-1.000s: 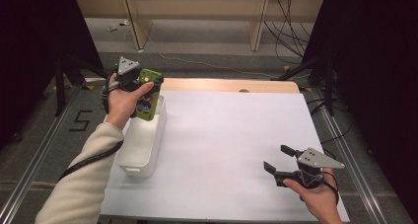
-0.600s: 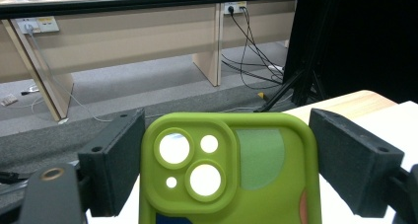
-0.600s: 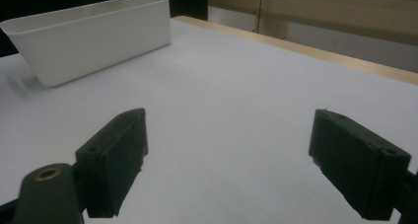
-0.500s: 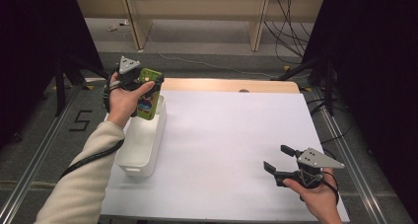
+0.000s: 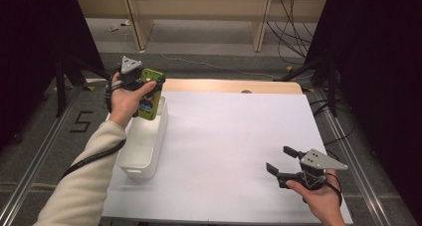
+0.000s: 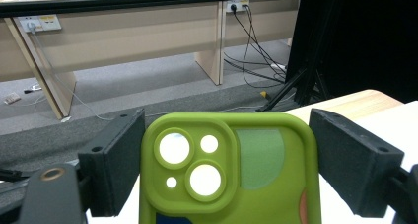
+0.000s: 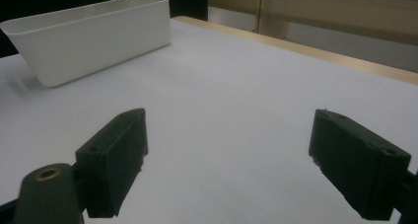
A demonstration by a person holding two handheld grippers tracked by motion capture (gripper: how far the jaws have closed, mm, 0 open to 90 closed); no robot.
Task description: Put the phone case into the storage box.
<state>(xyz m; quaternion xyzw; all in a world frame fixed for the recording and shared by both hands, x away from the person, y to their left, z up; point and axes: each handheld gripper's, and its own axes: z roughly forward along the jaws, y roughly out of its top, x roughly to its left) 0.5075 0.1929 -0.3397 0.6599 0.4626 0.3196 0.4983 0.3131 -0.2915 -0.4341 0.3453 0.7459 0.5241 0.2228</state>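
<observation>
My left fingers (image 6: pixel 223 174) clamp green phone case (image 6: pixel 229 172) by its 2 edges, camera cutouts up, held above far end of white bin (image 5: pixel 144 141). Right fingers (image 7: pixel 244 165) spread wide, nothing between, hovering low over near right of bench (image 5: pixel 234 136). Step in hand, I judge: carry-and-place. Next: lower case into bin, then release. White sheet on bench; dim room, cables on floor beyond.

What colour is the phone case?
Bright green phone case, seen best in the left gripper view.
</observation>
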